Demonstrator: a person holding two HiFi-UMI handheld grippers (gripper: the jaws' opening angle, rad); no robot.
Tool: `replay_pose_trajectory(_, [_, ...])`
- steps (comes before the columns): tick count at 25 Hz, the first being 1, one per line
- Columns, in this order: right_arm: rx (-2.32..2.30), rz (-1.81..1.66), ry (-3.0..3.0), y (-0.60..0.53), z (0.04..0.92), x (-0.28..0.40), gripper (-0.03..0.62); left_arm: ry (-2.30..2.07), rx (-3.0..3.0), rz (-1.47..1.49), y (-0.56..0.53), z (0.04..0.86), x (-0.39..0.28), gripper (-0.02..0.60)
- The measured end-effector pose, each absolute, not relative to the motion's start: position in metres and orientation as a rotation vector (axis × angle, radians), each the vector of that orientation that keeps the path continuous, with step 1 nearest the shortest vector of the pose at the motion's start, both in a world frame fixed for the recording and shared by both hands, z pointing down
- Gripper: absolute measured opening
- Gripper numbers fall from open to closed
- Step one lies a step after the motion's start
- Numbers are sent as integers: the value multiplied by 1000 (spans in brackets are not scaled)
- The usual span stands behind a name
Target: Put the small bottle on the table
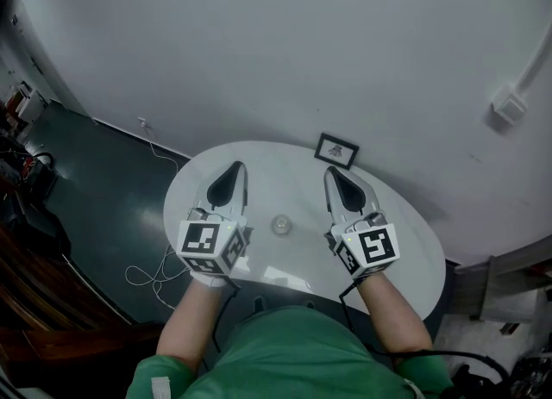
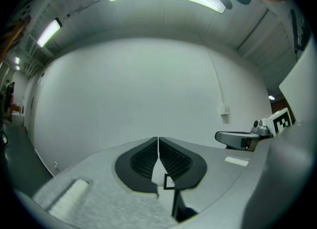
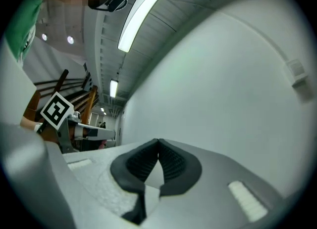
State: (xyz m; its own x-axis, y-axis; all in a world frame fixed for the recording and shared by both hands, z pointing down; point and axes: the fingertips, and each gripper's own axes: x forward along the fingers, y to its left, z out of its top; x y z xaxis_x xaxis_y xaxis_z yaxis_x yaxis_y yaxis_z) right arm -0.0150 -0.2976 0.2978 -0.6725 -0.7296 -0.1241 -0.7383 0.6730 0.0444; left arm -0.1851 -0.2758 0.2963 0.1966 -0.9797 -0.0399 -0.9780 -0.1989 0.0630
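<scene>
The small bottle (image 1: 281, 225) stands upright on the white oval table (image 1: 405, 255), seen from above as a pale round cap. My left gripper (image 1: 235, 167) hovers above the table to the bottle's left, its jaws shut with nothing between them. My right gripper (image 1: 331, 171) hovers to the bottle's right, also shut and empty. In the left gripper view, the shut left gripper (image 2: 158, 139) points level at the white wall, with the right gripper (image 2: 242, 138) off to the side. In the right gripper view, the shut right gripper (image 3: 158, 141) also faces the wall. The bottle is hidden in both gripper views.
A small black-framed card (image 1: 336, 150) stands at the table's far edge. White cables (image 1: 151, 277) lie on the dark floor at the left. A wall box (image 1: 509, 109) with a conduit sits on the white wall at the right. Clutter (image 1: 21, 173) lines the left edge.
</scene>
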Motion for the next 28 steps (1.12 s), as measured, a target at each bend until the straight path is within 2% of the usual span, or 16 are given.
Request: replay_pose_trajectory(28, [-1296, 127, 2804, -294, 319, 6, 3, -1933, 2346, -74, -275, 328, -178, 17])
